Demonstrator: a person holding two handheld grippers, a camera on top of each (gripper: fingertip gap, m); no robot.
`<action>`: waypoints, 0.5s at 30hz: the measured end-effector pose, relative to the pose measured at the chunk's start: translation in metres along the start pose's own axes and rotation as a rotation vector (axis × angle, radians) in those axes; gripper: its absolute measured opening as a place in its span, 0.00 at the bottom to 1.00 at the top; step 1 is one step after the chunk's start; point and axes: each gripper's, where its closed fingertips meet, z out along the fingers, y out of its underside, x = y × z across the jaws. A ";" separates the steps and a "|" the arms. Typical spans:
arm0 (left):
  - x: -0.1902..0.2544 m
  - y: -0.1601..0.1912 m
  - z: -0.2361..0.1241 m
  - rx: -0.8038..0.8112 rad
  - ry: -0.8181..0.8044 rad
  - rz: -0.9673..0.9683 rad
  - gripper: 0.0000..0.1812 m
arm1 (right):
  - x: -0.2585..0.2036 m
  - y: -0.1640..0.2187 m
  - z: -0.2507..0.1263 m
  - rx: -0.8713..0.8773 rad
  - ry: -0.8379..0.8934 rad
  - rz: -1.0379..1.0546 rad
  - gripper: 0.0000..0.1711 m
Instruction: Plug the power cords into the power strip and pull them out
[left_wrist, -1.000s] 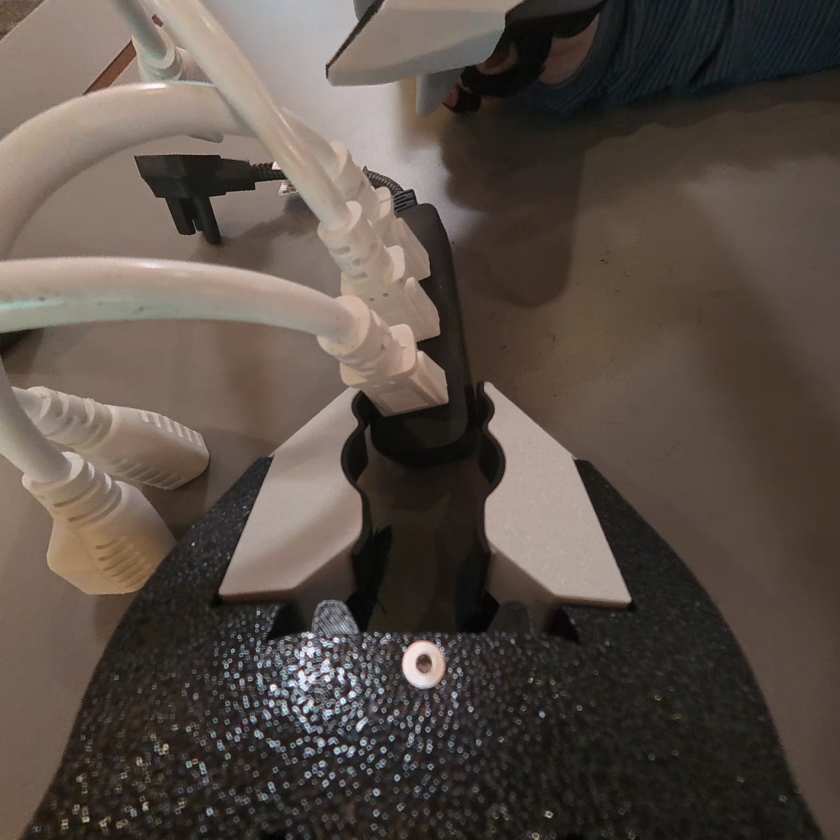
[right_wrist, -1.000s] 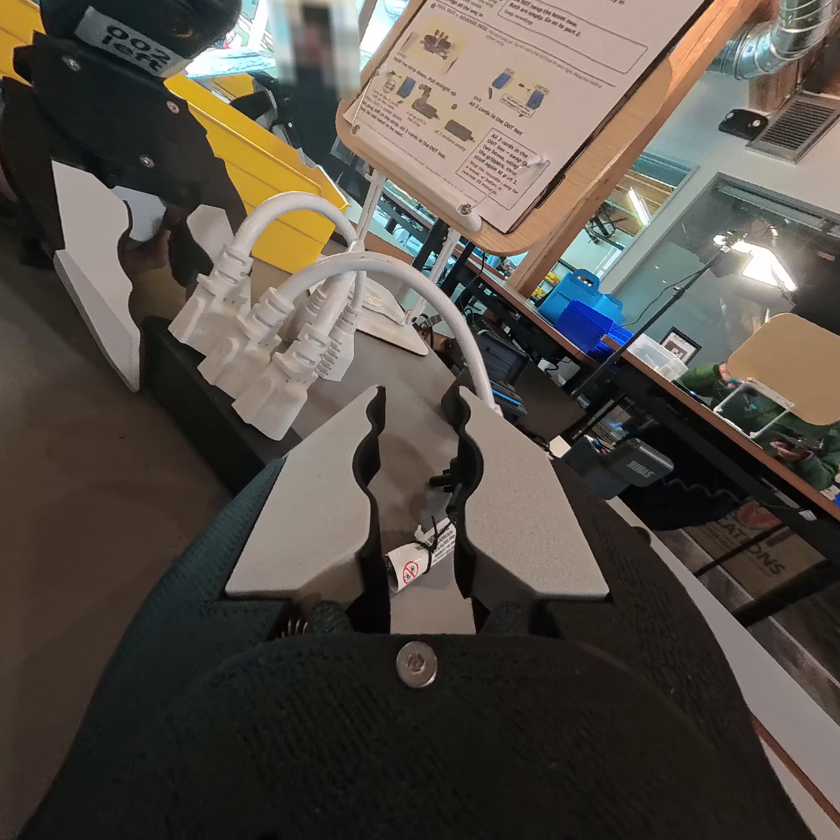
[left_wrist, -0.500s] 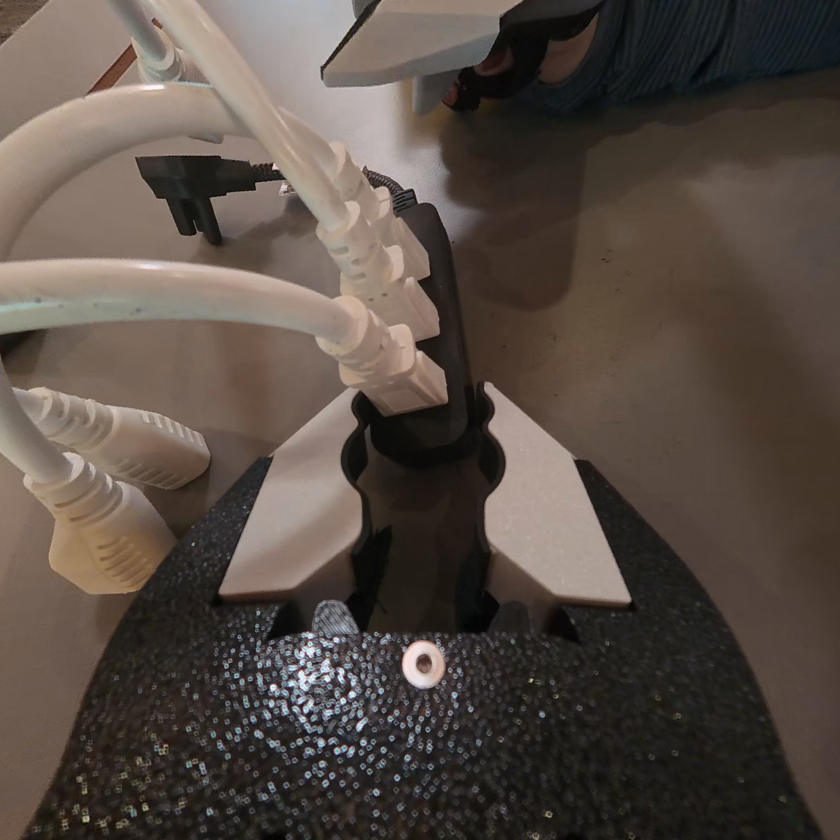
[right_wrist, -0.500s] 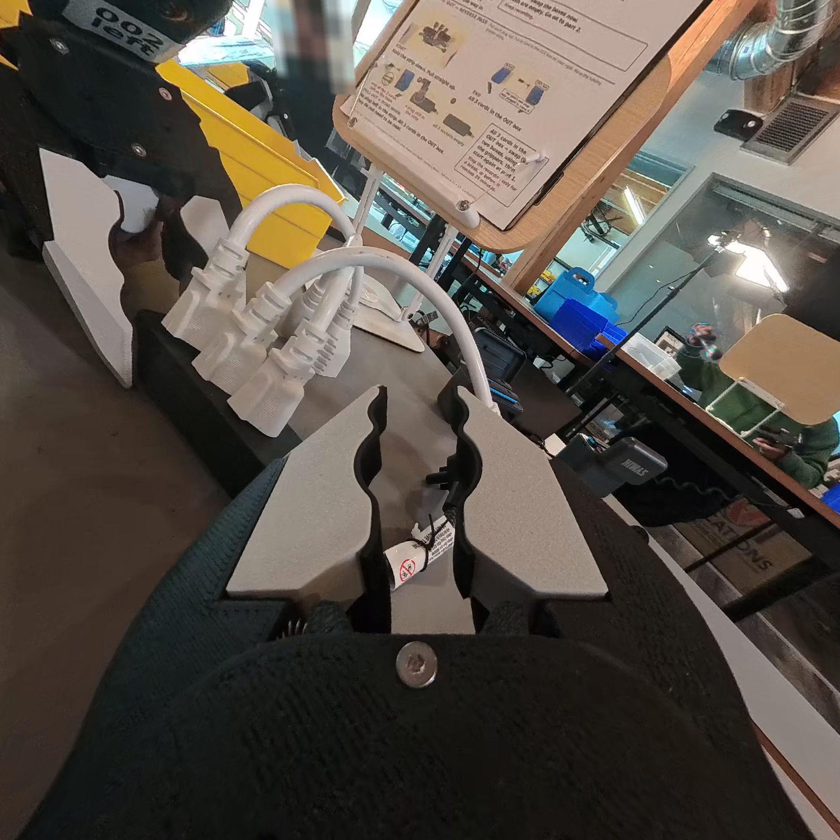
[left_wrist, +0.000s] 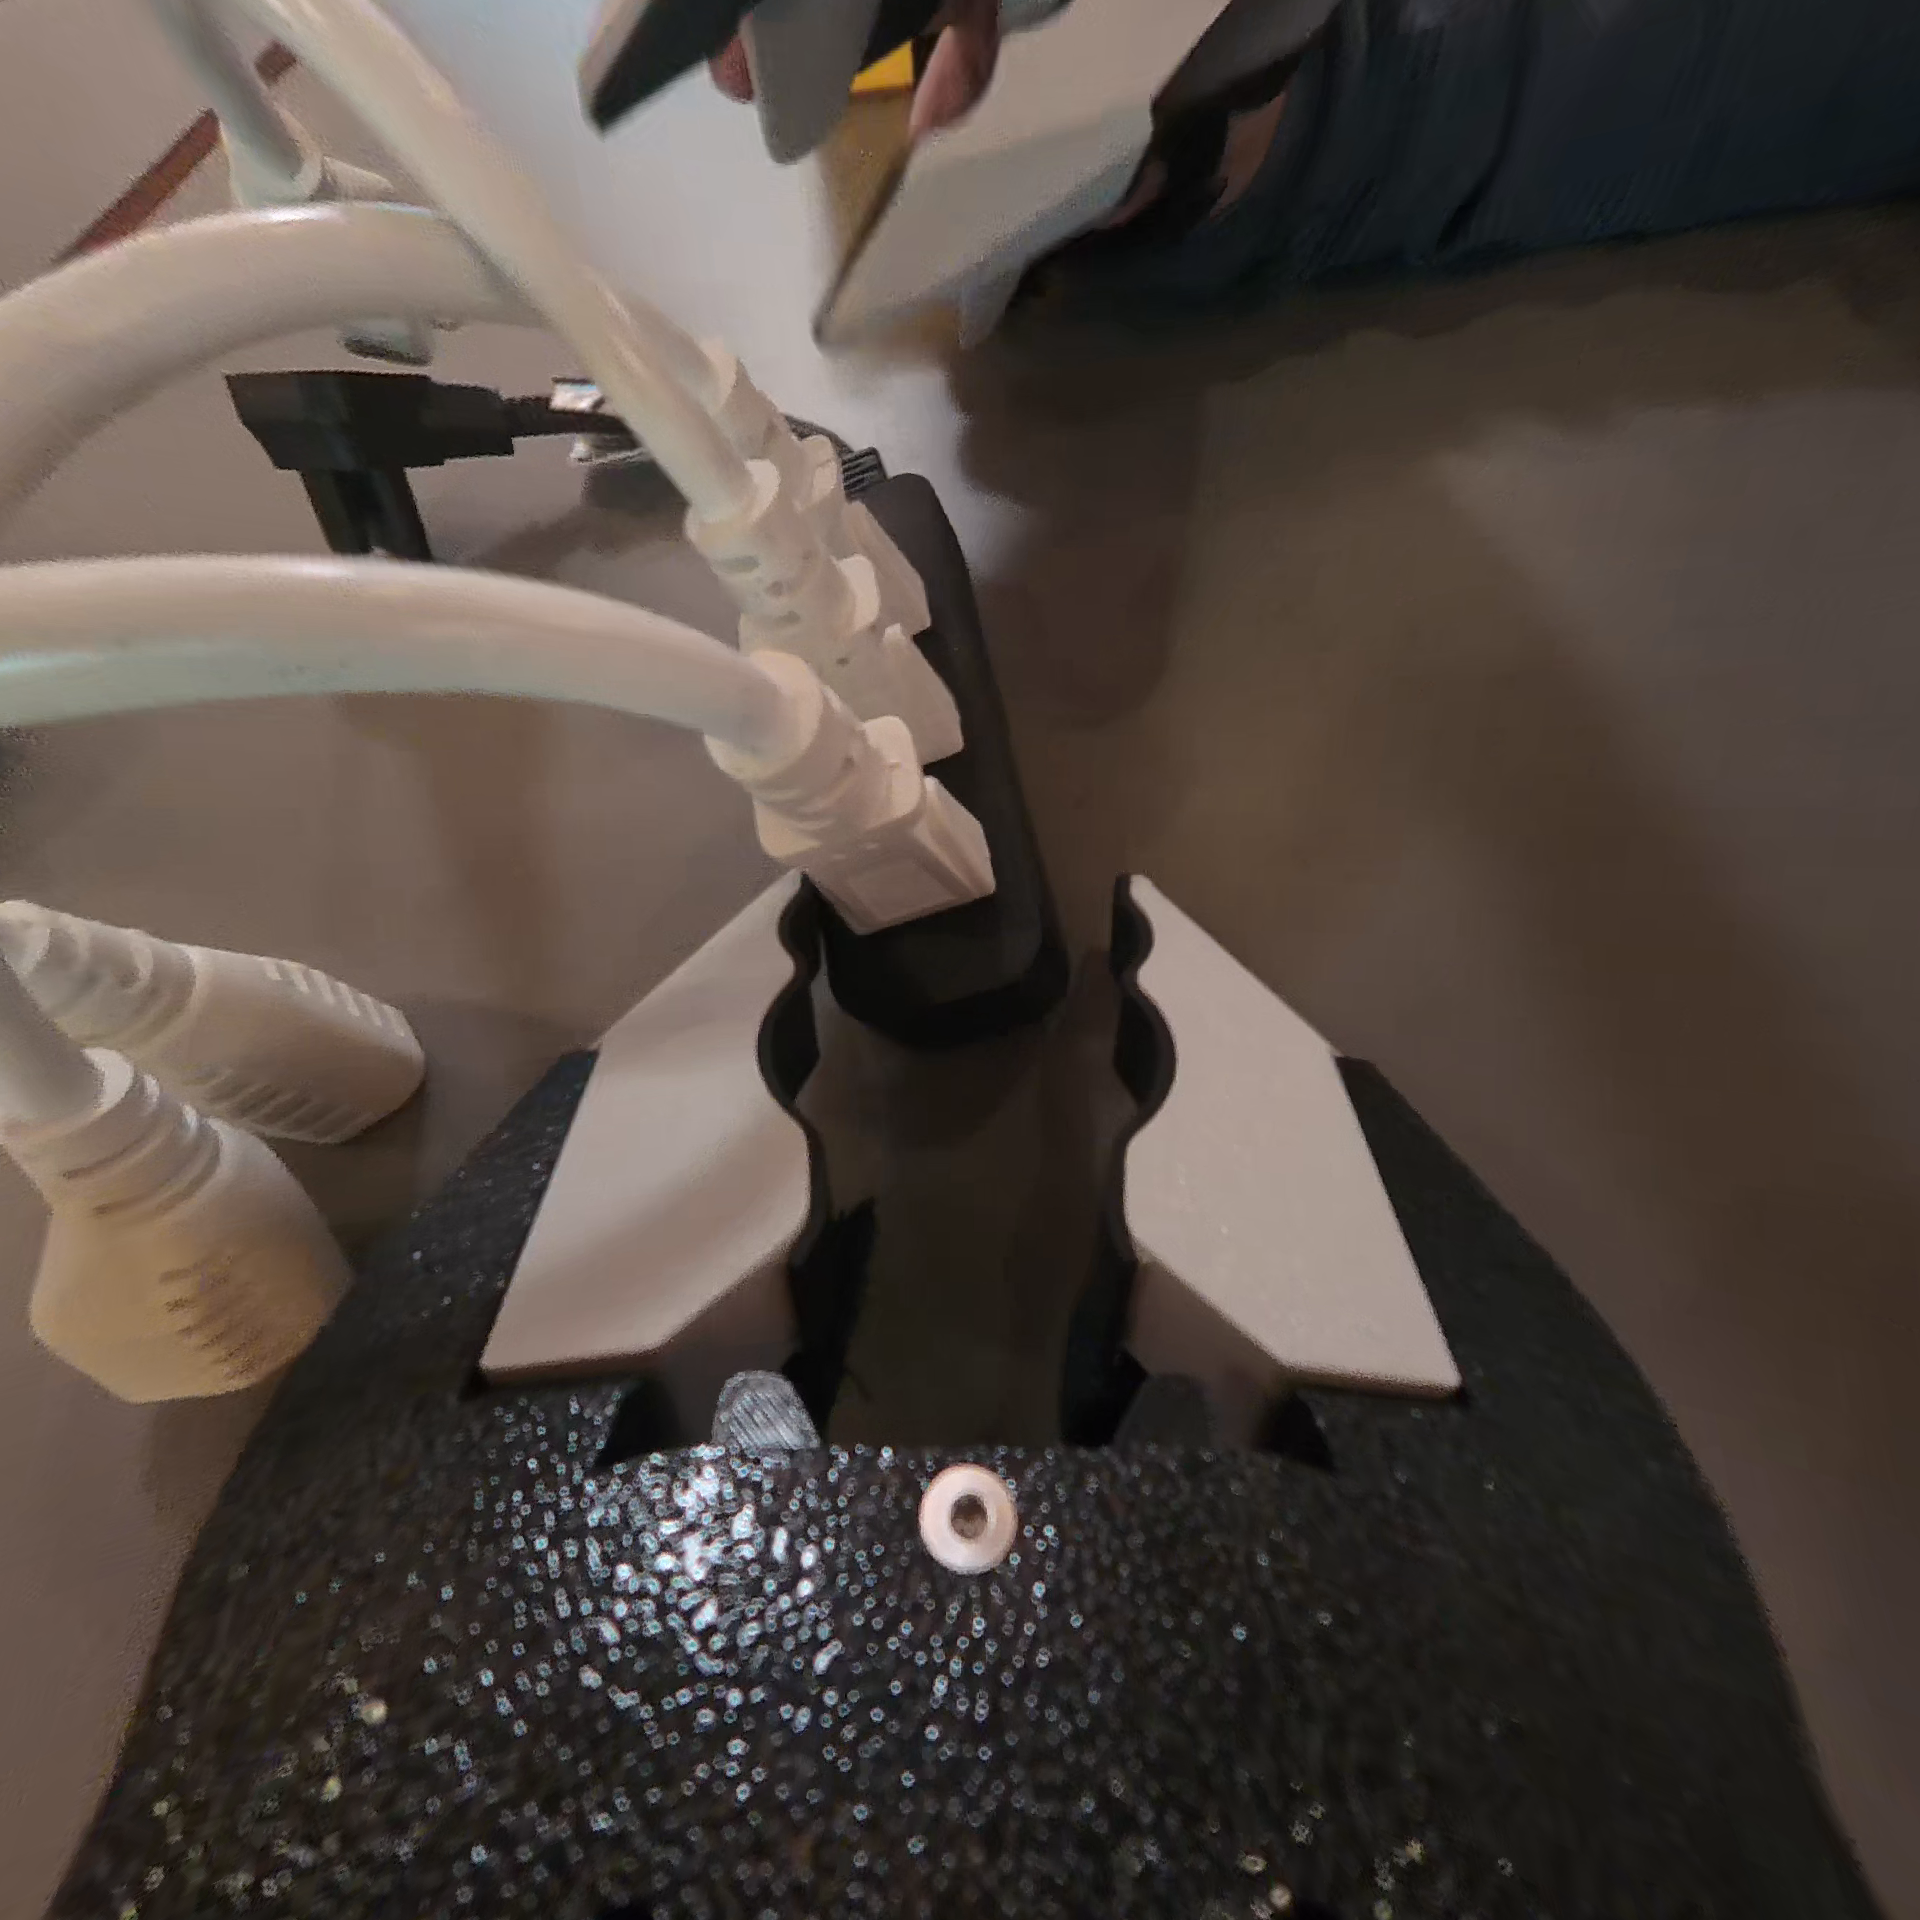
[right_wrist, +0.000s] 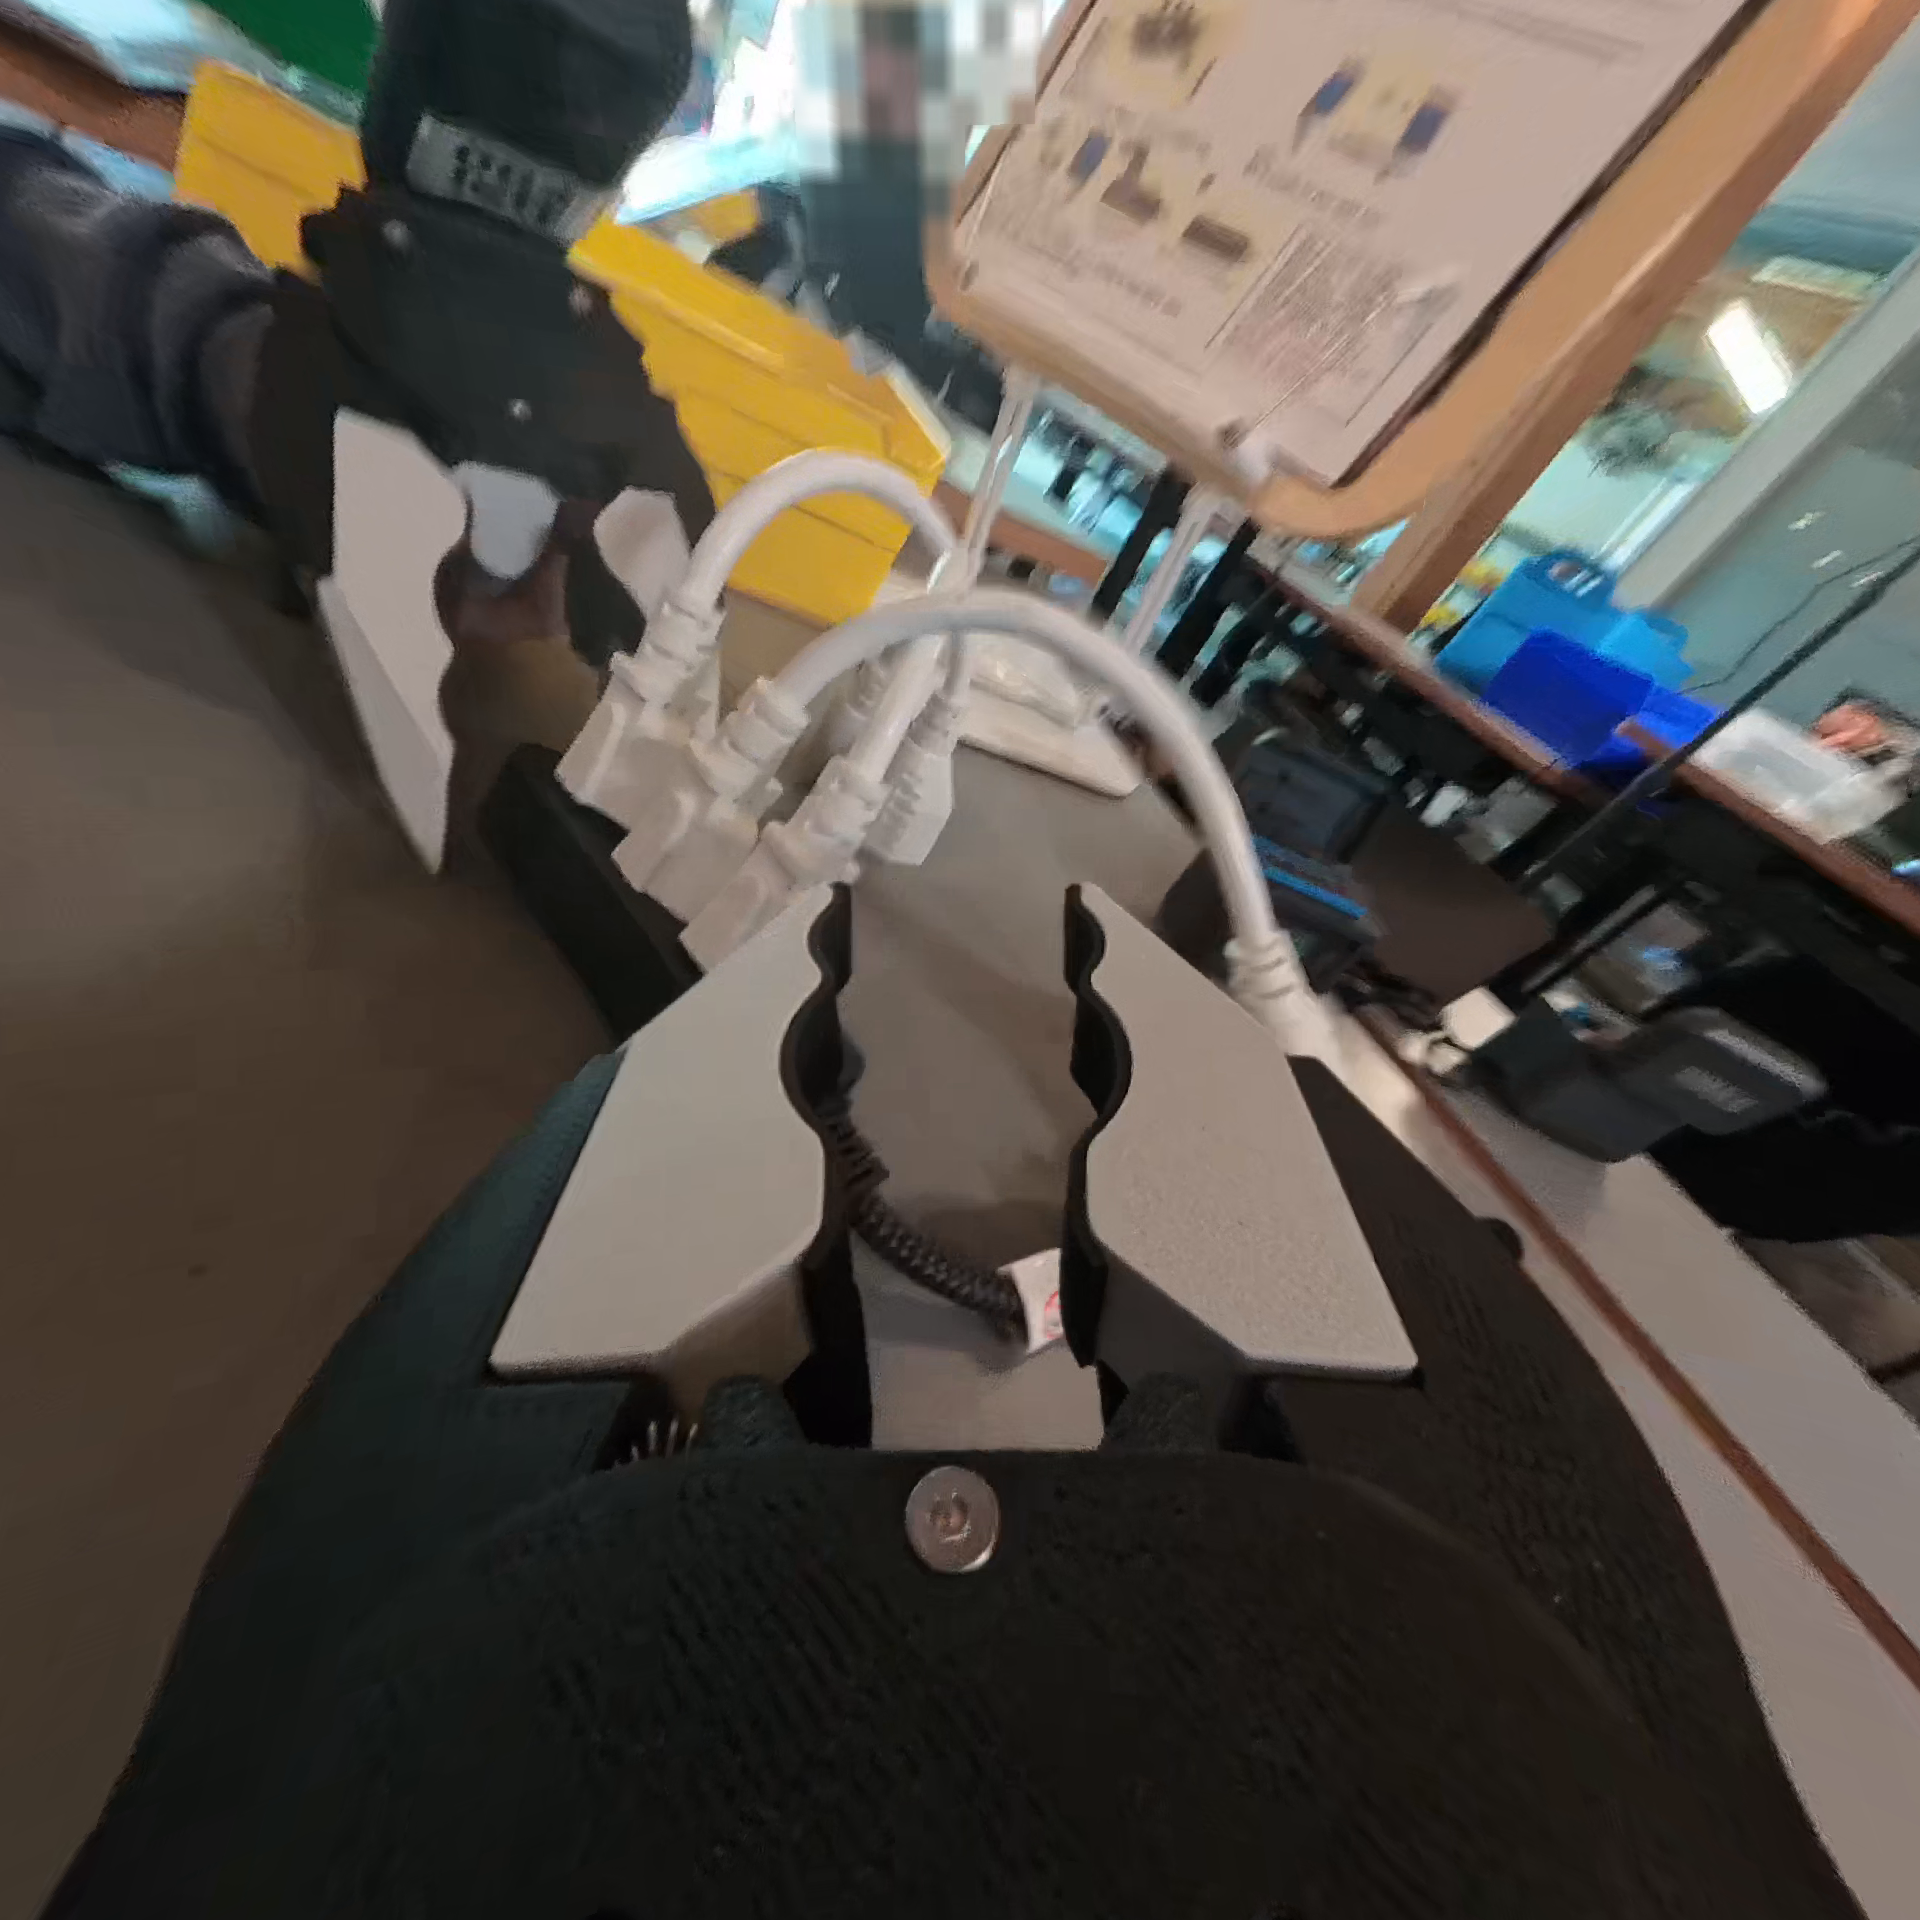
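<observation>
A black power strip (left_wrist: 977, 727) lies on the grey table with several white plugs (left_wrist: 873, 790) set in a row in it. My left gripper (left_wrist: 966, 904) is open; the strip's near end sits between its fingertips, with a gap on the right side. My right gripper (right_wrist: 956, 904) is open and low over the table beside the strip (right_wrist: 561, 862). The strip's black braided cord (right_wrist: 914, 1247) lies between its fingers, not gripped. The plugs also show in the right wrist view (right_wrist: 727, 821). The right gripper shows at the top of the left wrist view (left_wrist: 748, 73).
Two loose white connector ends (left_wrist: 239, 1029) lie on the left, and the strip's black plug (left_wrist: 353, 436) lies beyond them. An instruction board on a stand (right_wrist: 1247, 208) and a yellow bin (right_wrist: 769, 395) stand behind. The table edge (right_wrist: 1558, 1299) runs on the right. A person's sleeve (left_wrist: 1558, 135) is at the far side.
My left gripper has opened and let go of the strip's end. My right gripper has opened wider and swung towards the strip, so the braided cord now lies between its fingers.
</observation>
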 end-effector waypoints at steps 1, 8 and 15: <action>0.001 0.000 -0.002 0.007 0.019 -0.023 0.29 | -0.008 0.006 0.004 -0.051 -0.053 0.006 0.25; -0.011 -0.014 -0.017 0.143 0.080 -0.205 0.35 | -0.042 0.019 0.008 -0.177 -0.346 0.141 0.28; -0.034 -0.054 -0.043 0.519 0.097 -0.442 0.41 | -0.056 0.032 0.013 -0.302 -0.503 0.301 0.30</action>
